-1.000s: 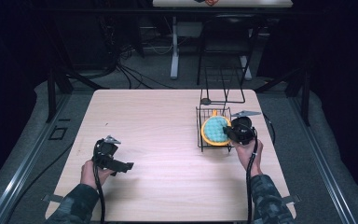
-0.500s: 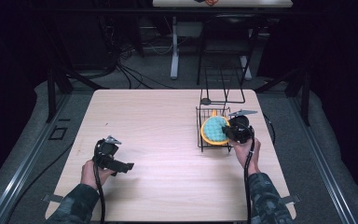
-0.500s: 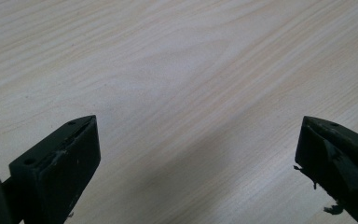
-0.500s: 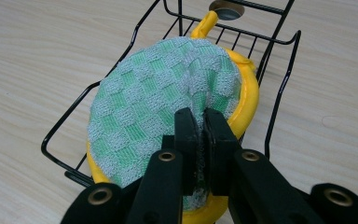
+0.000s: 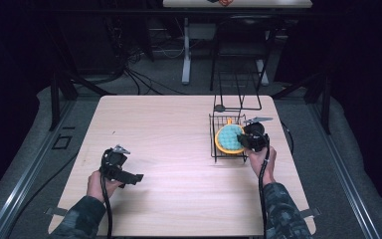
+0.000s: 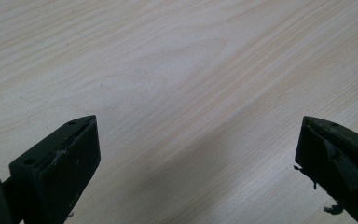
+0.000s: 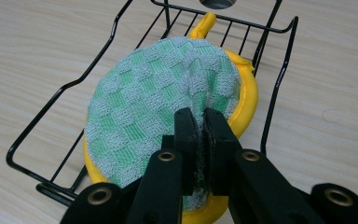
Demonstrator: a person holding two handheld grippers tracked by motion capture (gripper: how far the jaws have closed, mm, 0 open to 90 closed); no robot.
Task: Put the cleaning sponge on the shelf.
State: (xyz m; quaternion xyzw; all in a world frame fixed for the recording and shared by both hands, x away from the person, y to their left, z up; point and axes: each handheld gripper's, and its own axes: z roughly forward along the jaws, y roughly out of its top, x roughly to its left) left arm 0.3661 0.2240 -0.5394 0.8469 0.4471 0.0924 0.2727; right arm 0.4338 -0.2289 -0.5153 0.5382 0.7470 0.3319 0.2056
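Table edges: a pale wood-grain table [image 5: 179,164] fills the middle of the high view, with its far edge just behind a black wire basket [image 5: 214,134] and its right edge a short way beyond the right hand.
Open room: the broad middle of the tabletop, between the two hands, lies bare; so does the near strip in front of the person's sleeves.
Basket: it sits on the right half of the table, near the far right corner, with a tall wire frame rising at its back.
Basket walls: in the right gripper view, the wire rim [image 7: 65,88] fences the pad on the left, far and right sides.
Pad: a round pot holder [image 5: 227,138], green-and-white checked on top with a yellow border and a yellow loop at its far end, lies tilted inside the basket.
Right gripper: the right gripper [image 7: 199,122] reaches into the basket from the near side, jaws drawn almost together and pinching a raised fold of the checked cloth at the pad's near edge.
Right hand: it holds the tool just beside the basket's near right corner [image 5: 261,158].
Left gripper: the left gripper [image 6: 198,140] hangs over bare wood on the table's left half, jaws spread wide and nothing between them.
Spacing: the two grippers are well apart.
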